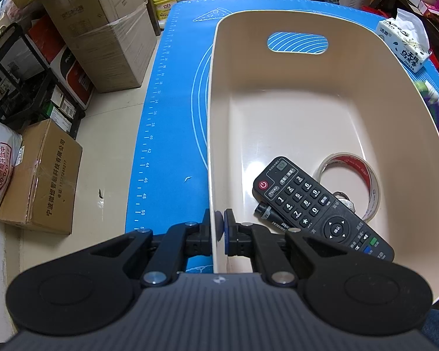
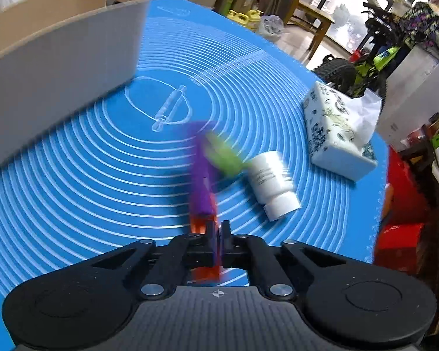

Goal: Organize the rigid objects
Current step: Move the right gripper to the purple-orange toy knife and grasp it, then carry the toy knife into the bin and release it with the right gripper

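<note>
- Left gripper (image 1: 219,224) is clamped onto the near wall of the beige bin (image 1: 278,23); one pad outside, one inside, pinching the rim
- Inside the bin, at the near end: a black remote control (image 1: 316,207) lies face up; a roll of tape (image 1: 352,182) sits just beside it, and a black marker (image 1: 267,215) pokes out from under the remote
- Right gripper (image 2: 219,229) is clenched on a purple and orange toy (image 2: 203,187), blurred, its green part (image 2: 224,155) sticking out toward the bottle
- White bottle (image 2: 273,184) lies on its side on the blue mat (image 2: 87,161), just beside the toy; tissue pack (image 2: 333,134) farther back; the bin stands to the left
</note>
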`<action>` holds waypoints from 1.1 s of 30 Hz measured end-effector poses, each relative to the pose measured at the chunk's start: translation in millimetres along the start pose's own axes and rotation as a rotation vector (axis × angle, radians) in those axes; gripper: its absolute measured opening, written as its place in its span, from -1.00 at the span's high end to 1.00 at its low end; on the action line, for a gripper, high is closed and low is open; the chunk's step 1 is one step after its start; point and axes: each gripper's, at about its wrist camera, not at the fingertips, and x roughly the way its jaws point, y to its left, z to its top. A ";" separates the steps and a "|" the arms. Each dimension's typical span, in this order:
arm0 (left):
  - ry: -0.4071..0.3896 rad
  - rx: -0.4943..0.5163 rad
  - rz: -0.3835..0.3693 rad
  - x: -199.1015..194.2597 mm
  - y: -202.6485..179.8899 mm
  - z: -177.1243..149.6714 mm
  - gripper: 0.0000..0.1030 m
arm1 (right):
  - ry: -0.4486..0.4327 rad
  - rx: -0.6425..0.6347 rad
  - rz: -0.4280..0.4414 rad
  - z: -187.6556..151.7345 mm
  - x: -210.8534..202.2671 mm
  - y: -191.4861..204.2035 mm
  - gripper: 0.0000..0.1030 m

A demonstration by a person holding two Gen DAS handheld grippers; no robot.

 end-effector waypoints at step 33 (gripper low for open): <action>-0.001 -0.003 0.004 -0.8 -1.8 -0.2 0.85 | 0.023 -0.004 0.003 -12.9 -6.7 18.2 0.62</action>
